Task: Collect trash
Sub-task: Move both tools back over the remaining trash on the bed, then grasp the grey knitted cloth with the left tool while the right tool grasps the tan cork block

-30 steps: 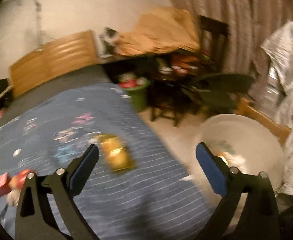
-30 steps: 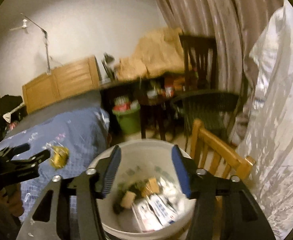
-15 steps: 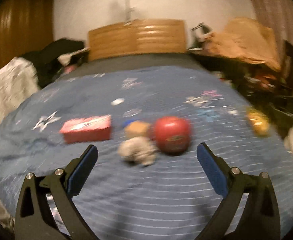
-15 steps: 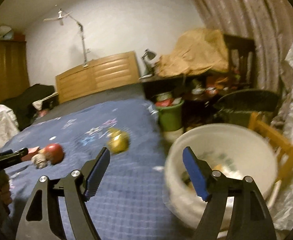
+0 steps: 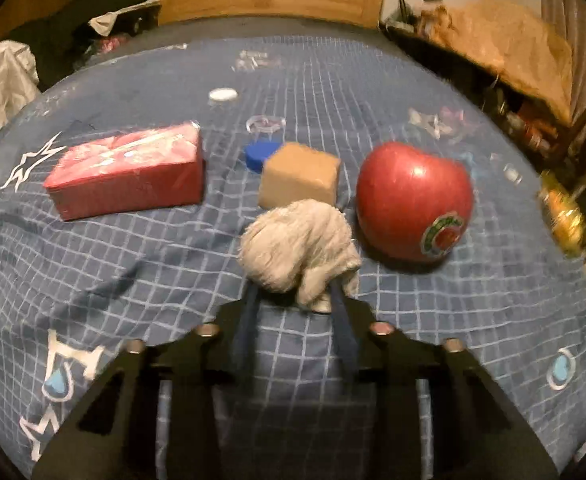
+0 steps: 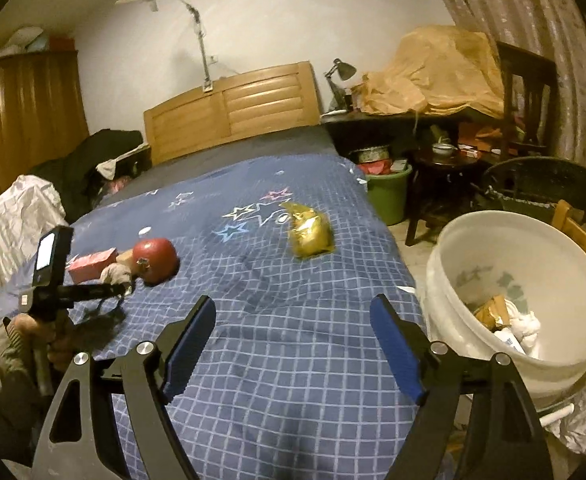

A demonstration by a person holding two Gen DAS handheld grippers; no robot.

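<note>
A crumpled grey-white tissue wad (image 5: 299, 250) lies on the blue checked bedspread (image 5: 133, 264). My left gripper (image 5: 295, 300) is shut on its near edge; it also shows in the right wrist view (image 6: 123, 289). Beside the wad lie a tan block (image 5: 299, 176), a red apple (image 5: 413, 200), a red box (image 5: 129, 174), a blue cap (image 5: 259, 156) and a white cap (image 5: 222, 95). A gold wrapper (image 6: 309, 230) lies further right on the bed. My right gripper (image 6: 293, 342) is open and empty above the bed, left of the white trash bucket (image 6: 533, 252).
The bucket holds several pieces of trash and stands by a wooden chair (image 6: 581, 228) at the bed's right side. A green bin (image 6: 387, 196), a dark table (image 6: 445, 168) and a wicker chair (image 6: 541, 184) stand beyond. Clothes (image 6: 17, 216) pile at the left.
My left gripper swung from the bucket side to the cluster on the bed, moved in and shut on the tissue wad. My right gripper lifted off the bucket, swung left and opened wider.
</note>
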